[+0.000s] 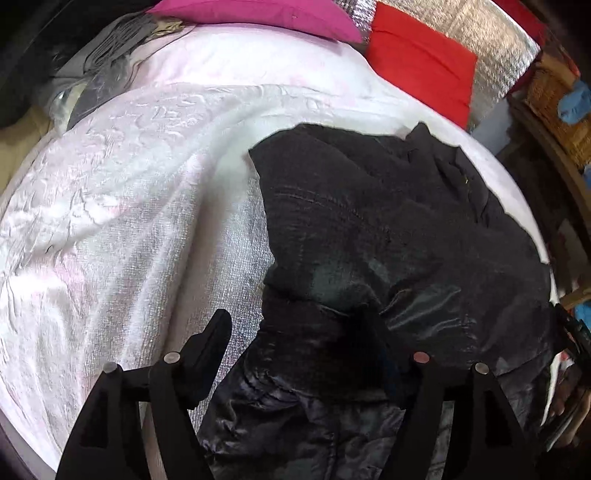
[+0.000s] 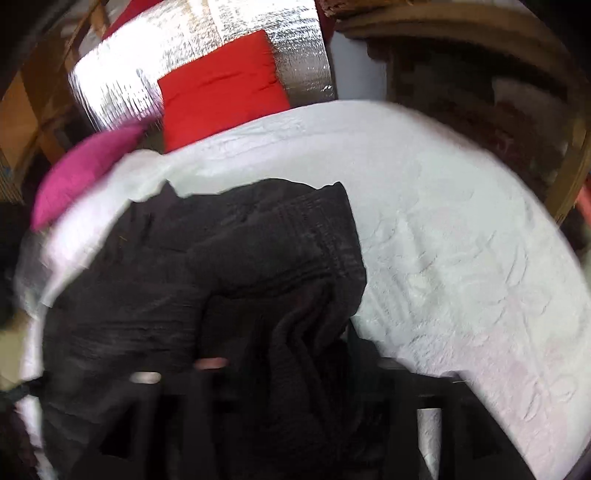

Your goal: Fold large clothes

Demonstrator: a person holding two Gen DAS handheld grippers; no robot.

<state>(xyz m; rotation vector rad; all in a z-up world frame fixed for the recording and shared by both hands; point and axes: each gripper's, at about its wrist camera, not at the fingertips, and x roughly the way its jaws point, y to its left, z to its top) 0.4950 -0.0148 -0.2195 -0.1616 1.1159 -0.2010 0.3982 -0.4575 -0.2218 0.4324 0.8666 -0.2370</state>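
A large black garment [image 1: 369,236] with a shiny lining lies bunched on a white textured bedspread [image 1: 129,206]. In the left wrist view my left gripper [image 1: 295,332] is open: its left finger [image 1: 214,339] stands over the spread beside the cloth, and its right finger is dark against the garment. In the right wrist view the black garment [image 2: 207,266] fills the lower left, blurred. My right gripper [image 2: 280,369] is buried in the cloth folds, and I cannot tell how its jaws stand.
A magenta pillow [image 1: 258,14] and a red pillow [image 1: 421,62] lean against a silver foil panel [image 1: 491,33] at the head of the bed. Grey clothes [image 1: 110,48] lie at the far left. Wooden shelves [image 1: 554,92] stand right of the bed.
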